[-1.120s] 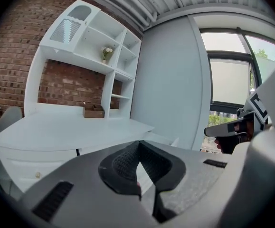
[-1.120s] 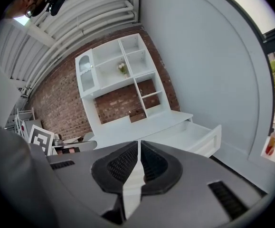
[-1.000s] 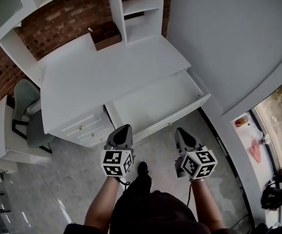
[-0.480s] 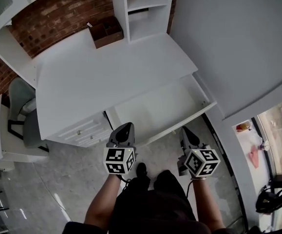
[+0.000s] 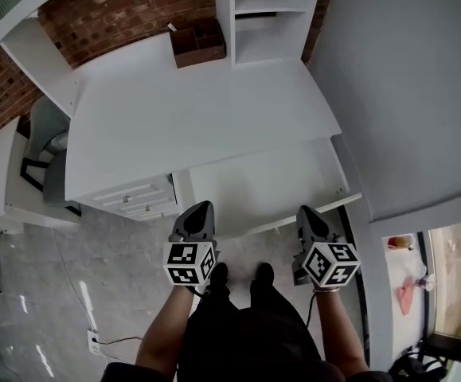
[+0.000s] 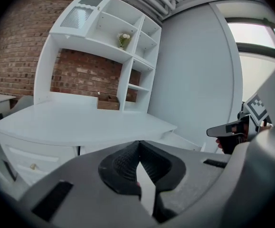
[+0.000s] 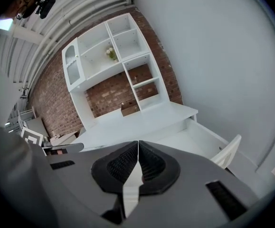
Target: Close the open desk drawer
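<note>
— Where is the drawer to be found?
— The drawer [image 5: 266, 183] is seen pulled out from under the right half of the white desk [image 5: 182, 118]. Its front rail [image 5: 310, 217] lies just ahead of both grippers.

— How are the grippers held?
— The left gripper [image 5: 201, 210] is held at the drawer's left corner and the right gripper [image 5: 306, 213] near the middle of the rail. Whether the rail is touched cannot be told from above. In the left gripper view its fingers [image 6: 123, 164] are pressed together with nothing between them. The same is seen of the right one's fingers [image 7: 123, 165] in its own view.

— What bounds the drawer at the sides?
— A block of small drawers [image 5: 138, 197] is set just beside it on the left. A grey wall [image 5: 405, 78] runs close along its right end.

— And what else is around?
— A brown box [image 5: 198, 42] is placed at the back of the desk, beside a white shelf unit [image 5: 266, 14], and a brick wall [image 5: 119, 10] stands behind them. A grey chair [image 5: 51, 146] is parked at the desk's left. The person's shoes [image 5: 218, 275] are planted on the tiled floor [image 5: 111, 269] below the rail, between the two grippers. A cable [image 5: 123, 341] is trailed across the floor, well apart from the drawer.
</note>
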`<state>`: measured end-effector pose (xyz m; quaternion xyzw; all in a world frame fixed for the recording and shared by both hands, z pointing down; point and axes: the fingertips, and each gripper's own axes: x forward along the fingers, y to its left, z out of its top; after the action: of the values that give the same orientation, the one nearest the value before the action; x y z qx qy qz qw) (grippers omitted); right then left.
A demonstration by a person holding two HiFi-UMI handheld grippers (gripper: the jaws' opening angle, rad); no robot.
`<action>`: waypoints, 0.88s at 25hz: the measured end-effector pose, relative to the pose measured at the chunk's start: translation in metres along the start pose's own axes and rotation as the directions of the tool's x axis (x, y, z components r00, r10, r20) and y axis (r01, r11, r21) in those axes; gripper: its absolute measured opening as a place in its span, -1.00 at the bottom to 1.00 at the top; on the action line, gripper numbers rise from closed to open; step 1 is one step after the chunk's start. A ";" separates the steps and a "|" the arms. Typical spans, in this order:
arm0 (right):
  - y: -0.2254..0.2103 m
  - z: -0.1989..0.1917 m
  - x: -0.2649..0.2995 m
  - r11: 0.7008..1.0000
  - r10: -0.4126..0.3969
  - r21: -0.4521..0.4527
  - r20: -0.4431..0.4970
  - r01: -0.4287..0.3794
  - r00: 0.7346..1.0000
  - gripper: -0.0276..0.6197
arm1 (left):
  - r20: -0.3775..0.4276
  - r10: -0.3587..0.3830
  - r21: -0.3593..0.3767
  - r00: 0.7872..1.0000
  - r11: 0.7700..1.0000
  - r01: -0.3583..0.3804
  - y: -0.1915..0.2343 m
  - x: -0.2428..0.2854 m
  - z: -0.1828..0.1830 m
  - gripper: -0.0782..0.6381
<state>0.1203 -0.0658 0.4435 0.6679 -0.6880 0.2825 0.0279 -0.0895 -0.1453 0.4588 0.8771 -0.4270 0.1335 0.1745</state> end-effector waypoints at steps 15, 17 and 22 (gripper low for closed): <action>-0.065 -0.041 -0.014 0.987 0.152 -0.032 -0.169 -0.160 0.974 -0.90 | -0.081 0.272 -0.126 0.959 0.951 -0.281 -0.044 -0.041 -0.079 -0.76; -0.068 -0.051 -0.016 0.984 0.159 -0.050 -0.193 -0.171 0.968 -0.90 | -0.099 0.281 -0.124 0.955 0.948 -0.292 -0.048 -0.045 -0.089 -0.76; -0.074 -0.072 -0.013 0.983 0.163 -0.047 -0.248 -0.180 0.955 -0.90 | -0.136 0.284 -0.129 0.949 0.945 -0.301 -0.056 -0.047 -0.110 -0.76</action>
<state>0.1668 -0.0194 0.5244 0.5649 -0.7440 0.3394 0.1105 -0.0822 -0.0337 0.5289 0.7794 -0.5504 0.1766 0.2416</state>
